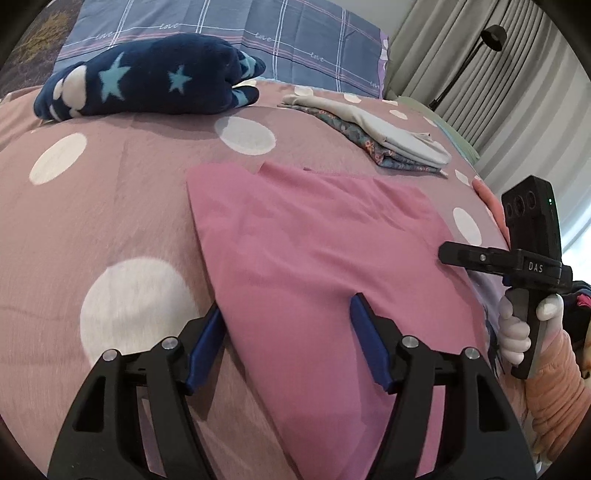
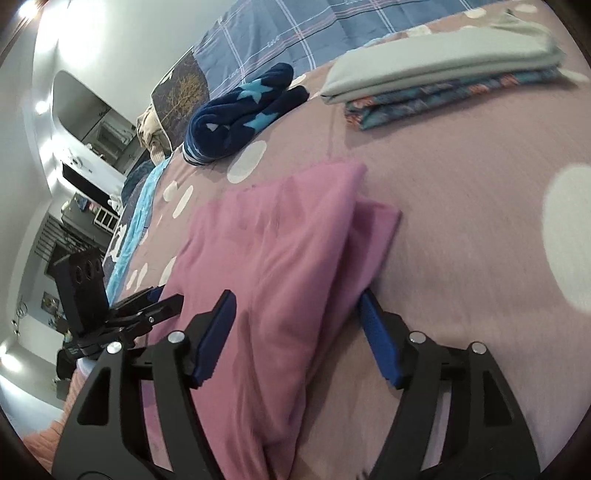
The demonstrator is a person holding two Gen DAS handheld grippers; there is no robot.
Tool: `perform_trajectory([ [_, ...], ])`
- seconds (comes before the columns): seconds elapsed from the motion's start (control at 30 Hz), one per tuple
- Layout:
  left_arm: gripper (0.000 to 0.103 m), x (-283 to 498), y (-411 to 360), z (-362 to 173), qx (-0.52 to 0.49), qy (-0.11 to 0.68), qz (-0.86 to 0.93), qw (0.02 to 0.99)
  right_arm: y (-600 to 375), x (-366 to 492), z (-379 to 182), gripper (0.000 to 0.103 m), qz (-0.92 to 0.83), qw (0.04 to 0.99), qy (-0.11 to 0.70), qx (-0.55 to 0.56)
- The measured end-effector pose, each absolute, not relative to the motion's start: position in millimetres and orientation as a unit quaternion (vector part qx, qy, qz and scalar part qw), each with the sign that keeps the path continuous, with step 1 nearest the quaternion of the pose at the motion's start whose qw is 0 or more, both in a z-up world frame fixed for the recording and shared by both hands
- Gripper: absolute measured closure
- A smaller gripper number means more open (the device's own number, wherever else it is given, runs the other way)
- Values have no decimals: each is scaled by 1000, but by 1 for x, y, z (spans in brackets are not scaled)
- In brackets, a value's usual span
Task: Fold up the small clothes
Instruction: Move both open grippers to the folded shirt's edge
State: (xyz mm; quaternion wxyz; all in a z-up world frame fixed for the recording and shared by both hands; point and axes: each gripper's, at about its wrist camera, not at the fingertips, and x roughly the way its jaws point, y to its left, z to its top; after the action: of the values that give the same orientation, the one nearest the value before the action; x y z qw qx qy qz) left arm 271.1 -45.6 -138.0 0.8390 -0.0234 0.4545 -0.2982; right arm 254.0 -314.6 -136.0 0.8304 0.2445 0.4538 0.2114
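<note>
A pink garment [image 1: 317,251] lies folded flat on the polka-dot bedspread [image 1: 110,184]. My left gripper [image 1: 288,306] is open, its blue fingers straddling the garment's near left edge. My right gripper [image 2: 295,299] is open too, its fingers either side of the garment's [image 2: 280,251] near right edge; it shows from the side in the left wrist view [image 1: 458,254], held in a white-gloved hand. The left gripper shows in the right wrist view [image 2: 162,299] at the garment's far side.
A stack of folded clothes, grey on top of patterned blue [image 1: 384,136], lies at the back right. A rolled navy star blanket [image 1: 147,77] lies at the back left before a plaid pillow [image 1: 229,22]. Curtains and a floor lamp [image 1: 491,37] stand right.
</note>
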Motion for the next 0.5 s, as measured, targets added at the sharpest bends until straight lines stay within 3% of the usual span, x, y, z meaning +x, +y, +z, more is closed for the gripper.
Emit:
perform_trajectory([
  [0.37, 36, 281, -46, -140, -33, 449, -322, 833, -309, 252, -137, 35, 231, 842, 432, 227],
  [0.47, 37, 278, -45, -139, -32, 447, -319, 835, -311, 250, -137, 39, 227, 841, 433, 231],
  [0.5, 42, 276, -43, -137, -32, 448, -318, 835, -312, 247, -136, 43, 224, 839, 437, 236],
])
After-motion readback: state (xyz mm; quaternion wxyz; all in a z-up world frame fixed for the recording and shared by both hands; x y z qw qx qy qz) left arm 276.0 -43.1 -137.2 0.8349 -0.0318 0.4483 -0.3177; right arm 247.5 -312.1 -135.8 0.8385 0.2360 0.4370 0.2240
